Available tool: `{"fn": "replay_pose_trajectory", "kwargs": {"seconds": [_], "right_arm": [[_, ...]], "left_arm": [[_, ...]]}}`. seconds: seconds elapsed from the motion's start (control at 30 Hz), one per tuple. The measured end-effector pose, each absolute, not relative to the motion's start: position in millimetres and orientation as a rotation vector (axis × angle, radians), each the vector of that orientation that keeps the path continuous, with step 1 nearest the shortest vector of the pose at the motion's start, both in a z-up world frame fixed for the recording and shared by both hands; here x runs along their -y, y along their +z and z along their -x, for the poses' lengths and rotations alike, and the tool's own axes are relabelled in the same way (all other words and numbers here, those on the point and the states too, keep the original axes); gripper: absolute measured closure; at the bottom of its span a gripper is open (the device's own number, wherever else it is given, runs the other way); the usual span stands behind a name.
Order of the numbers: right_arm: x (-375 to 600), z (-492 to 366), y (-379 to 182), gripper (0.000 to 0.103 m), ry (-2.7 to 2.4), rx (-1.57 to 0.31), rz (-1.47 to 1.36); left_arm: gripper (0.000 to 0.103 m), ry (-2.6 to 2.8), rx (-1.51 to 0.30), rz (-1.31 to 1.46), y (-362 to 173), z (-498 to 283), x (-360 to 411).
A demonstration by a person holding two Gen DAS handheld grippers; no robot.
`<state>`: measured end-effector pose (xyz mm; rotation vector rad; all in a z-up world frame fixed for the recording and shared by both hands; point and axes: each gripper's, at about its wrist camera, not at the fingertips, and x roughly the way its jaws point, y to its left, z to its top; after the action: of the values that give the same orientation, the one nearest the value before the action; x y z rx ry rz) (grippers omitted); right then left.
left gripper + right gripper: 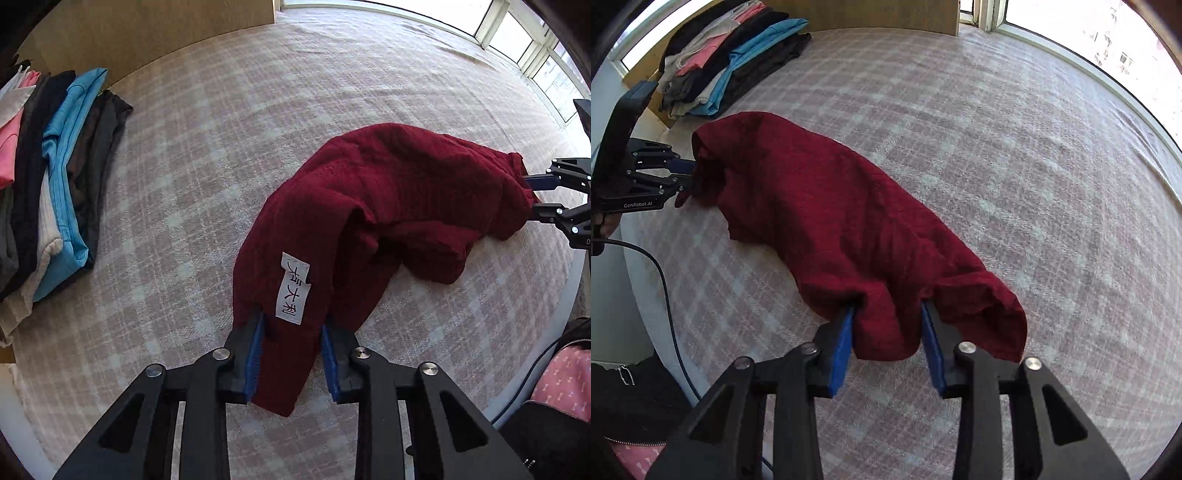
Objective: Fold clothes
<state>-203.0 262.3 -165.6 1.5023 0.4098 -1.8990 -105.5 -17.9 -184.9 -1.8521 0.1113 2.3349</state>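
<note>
A dark red knitted sweater (388, 192) stretches across the plaid bed cover (229, 122) between my two grippers. My left gripper (293, 321) is shut on one bunched end, beside a white sewn-in label (293, 286); a flap of fabric hangs down between its blue pads. My right gripper (888, 308) is shut on the other bunched end of the sweater (831, 221), which sags in the middle onto the cover. Each gripper also shows in the other's view: the right gripper (532, 197) at the far right edge, the left gripper (689, 177) at the far left.
A stack of folded clothes (59, 177) in blue, black, pink and cream lies by the wooden headboard (147, 33), left of the sweater. Bright windows (517, 37) run along the far side. A pink patterned bag (565, 380) and a cable (665, 280) sit off the bed edge.
</note>
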Motion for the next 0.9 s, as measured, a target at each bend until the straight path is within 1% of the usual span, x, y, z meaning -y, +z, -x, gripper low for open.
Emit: {"fn": "replay_pose_trajectory", "kwargs": {"seconds": [0.1, 0.13, 0.17, 0.2, 0.23, 0.27, 0.3, 0.33, 0.37, 0.4, 0.43, 0.5, 0.6, 0.7, 0.8, 0.87, 0.9], "right_arm": [[-274, 242, -149, 0.090, -1.974, -0.251, -1.499], [-279, 260, -144, 0.090, -2.034, -0.213, -1.493], [-284, 277, -138, 0.087, -2.093, -0.174, -1.485], [-288, 295, -133, 0.074, -2.150, -0.140, -1.479], [-288, 308, -133, 0.067, -2.197, -0.202, -1.520], [-288, 321, -132, 0.064, -2.238, -0.263, -1.557], [-289, 322, -127, 0.064, -2.214, -0.275, -1.533], [-290, 323, -122, 0.061, -2.191, -0.287, -1.508], [-291, 317, -117, 0.056, -2.162, -0.312, -1.469], [-291, 312, -113, 0.045, -2.134, -0.337, -1.430], [-292, 307, -109, 0.042, -2.106, -0.361, -1.392], [-290, 303, -113, 0.042, -2.088, -0.419, -1.361], [-282, 313, -133, 0.042, -2.034, -0.484, -1.393], [-274, 322, -154, 0.042, -1.985, -0.561, -1.413], [-268, 327, -166, 0.042, -1.947, -0.604, -1.401], [-267, 331, -171, 0.042, -1.926, -0.586, -1.410], [-267, 334, -173, 0.042, -1.908, -0.567, -1.419]], "left_arm": [[0.077, 2.402, -0.110, 1.800, -169, 121, 25], [0.072, 2.444, -0.137, 1.786, -164, 130, 29], [0.066, 2.486, -0.163, 1.774, -160, 139, 32], [0.064, 2.519, -0.176, 1.781, -158, 147, 37], [0.062, 2.540, -0.170, 1.784, -154, 151, 43], [0.062, 2.560, -0.164, 1.786, -151, 154, 48], [0.062, 2.578, -0.157, 1.786, -147, 157, 53], [0.059, 2.580, -0.142, 1.768, -142, 152, 59], [0.051, 2.582, -0.128, 1.749, -137, 146, 66], [0.047, 2.584, -0.112, 1.732, -132, 141, 72], [0.043, 2.577, -0.092, 1.730, -131, 135, 77], [0.043, 2.559, -0.053, 1.757, -137, 125, 87], [0.043, 2.541, 0.005, 1.850, -157, 123, 91], [0.043, 2.499, 0.080, 1.824, -165, 113, 83], [0.043, 2.477, 0.036, 1.813, -175, 110, 73], [0.043, 2.468, -0.018, 1.833, -182, 113, 68], [0.043, 2.469, -0.016, 1.834, -184, 117, 69]]}}
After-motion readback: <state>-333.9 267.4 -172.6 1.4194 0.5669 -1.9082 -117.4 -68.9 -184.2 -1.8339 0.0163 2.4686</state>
